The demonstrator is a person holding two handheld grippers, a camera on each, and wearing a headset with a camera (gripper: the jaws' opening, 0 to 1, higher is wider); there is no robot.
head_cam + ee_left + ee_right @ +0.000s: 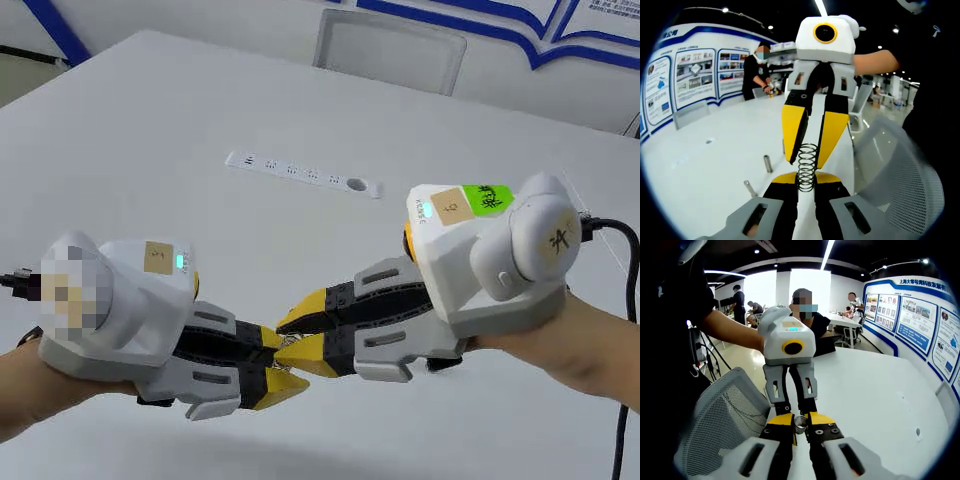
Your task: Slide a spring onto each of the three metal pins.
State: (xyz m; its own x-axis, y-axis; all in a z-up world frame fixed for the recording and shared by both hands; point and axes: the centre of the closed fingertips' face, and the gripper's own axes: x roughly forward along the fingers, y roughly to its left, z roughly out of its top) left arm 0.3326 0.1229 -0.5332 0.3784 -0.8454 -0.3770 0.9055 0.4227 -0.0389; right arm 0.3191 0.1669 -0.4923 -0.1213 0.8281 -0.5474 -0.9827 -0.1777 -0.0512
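White bench [150, 130] spans head view. White power strip [303, 172] flat on it at 12 o'clock. Grey chair back [390, 45] past far edge, 12 o'clock. Black cable [628, 300] at 3 o'clock. Left gripper view: mesh chair [900, 170] at 4 o'clock, blue-framed wall posters [695, 70] at 10 o'clock, standing person [756, 75] at 11 o'clock. Right gripper view: ceiling light strip [829, 250] at 12 o'clock.

Right gripper [800, 423] pinches the spring [800, 424] end-on between yellow fingers [781, 420]; left gripper [797, 408] faces it, tips nearly touching, above the white surface [875, 390].
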